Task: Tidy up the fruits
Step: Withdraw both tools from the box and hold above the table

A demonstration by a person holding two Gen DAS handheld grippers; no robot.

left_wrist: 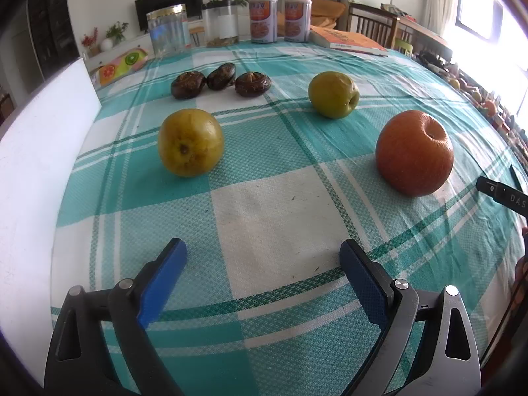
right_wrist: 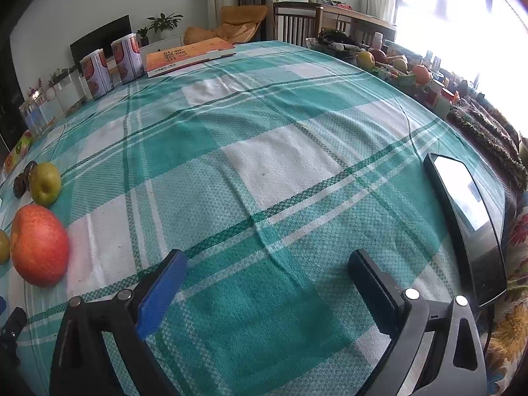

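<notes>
On the teal checked tablecloth (left_wrist: 280, 204), the left wrist view shows a yellow-brown apple (left_wrist: 190, 142) at left, a yellow-green apple (left_wrist: 333, 94) further back, and a red-orange apple (left_wrist: 414, 153) at right. Three dark dried mushrooms (left_wrist: 220, 80) lie behind them. My left gripper (left_wrist: 264, 254) is open and empty, low over the cloth, short of the fruits. My right gripper (right_wrist: 267, 264) is open and empty over bare cloth; the red apple (right_wrist: 39, 244) and the green apple (right_wrist: 45, 183) are at its far left.
A white board (left_wrist: 43, 151) stands along the left edge. A clear jar (left_wrist: 168, 29), two cans (left_wrist: 280, 19) and an orange book (left_wrist: 349, 41) line the back. A phone (right_wrist: 468, 227) lies at right of my right gripper. A fruit basket (right_wrist: 396, 66) sits beyond the table.
</notes>
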